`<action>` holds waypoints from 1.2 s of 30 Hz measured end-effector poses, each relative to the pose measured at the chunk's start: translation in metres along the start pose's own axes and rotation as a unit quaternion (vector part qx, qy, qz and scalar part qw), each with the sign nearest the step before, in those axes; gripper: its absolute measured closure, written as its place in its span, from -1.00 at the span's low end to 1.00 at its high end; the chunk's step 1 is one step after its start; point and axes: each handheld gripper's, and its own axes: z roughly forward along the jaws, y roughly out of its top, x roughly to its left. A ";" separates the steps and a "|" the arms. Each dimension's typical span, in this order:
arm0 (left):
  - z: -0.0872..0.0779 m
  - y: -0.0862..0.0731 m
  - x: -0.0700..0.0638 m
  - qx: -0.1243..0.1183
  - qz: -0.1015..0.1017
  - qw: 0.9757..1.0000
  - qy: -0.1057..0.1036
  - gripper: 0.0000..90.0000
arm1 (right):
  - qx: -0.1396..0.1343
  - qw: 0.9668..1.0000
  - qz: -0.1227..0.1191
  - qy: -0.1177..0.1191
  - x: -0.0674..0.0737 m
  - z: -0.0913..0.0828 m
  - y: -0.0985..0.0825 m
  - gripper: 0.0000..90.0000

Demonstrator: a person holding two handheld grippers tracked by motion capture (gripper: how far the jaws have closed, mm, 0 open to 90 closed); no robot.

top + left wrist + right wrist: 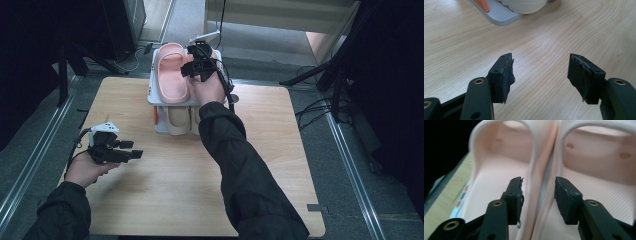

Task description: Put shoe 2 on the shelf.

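High view: two pink slippers (171,72) lie side by side on the top tier of a grey rack (156,101) at the table's (150,200) far edge; the right gripper (196,64) covers the right one. Left gripper view: left gripper (540,72) gapes wide over bare wood, rack corner cropped. Right gripper view: right gripper (537,195), half-open, straddles the slippers' adjoining walls without pressing; toes are cropped.
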 end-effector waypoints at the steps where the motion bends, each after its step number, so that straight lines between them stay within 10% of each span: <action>1: 0.000 0.000 0.000 0.000 -0.002 1.000 0.000 -0.19 | -0.001 1.000 -0.005 0.010 0.000 -0.003 -0.002 0.35; 8: 0.001 0.000 0.000 0.004 -0.006 1.000 0.006 -0.20 | -0.012 0.996 -0.052 0.074 -0.001 -0.026 -0.022 0.40; 18: 0.004 -0.001 -0.001 0.012 -0.009 1.000 0.010 -0.22 | -0.030 0.981 -0.111 0.153 -0.009 -0.053 -0.062 0.41; 36: 0.007 -0.001 -0.005 0.009 -0.007 1.000 0.015 -0.25 | -0.025 0.962 -0.176 0.208 -0.041 -0.054 -0.153 0.32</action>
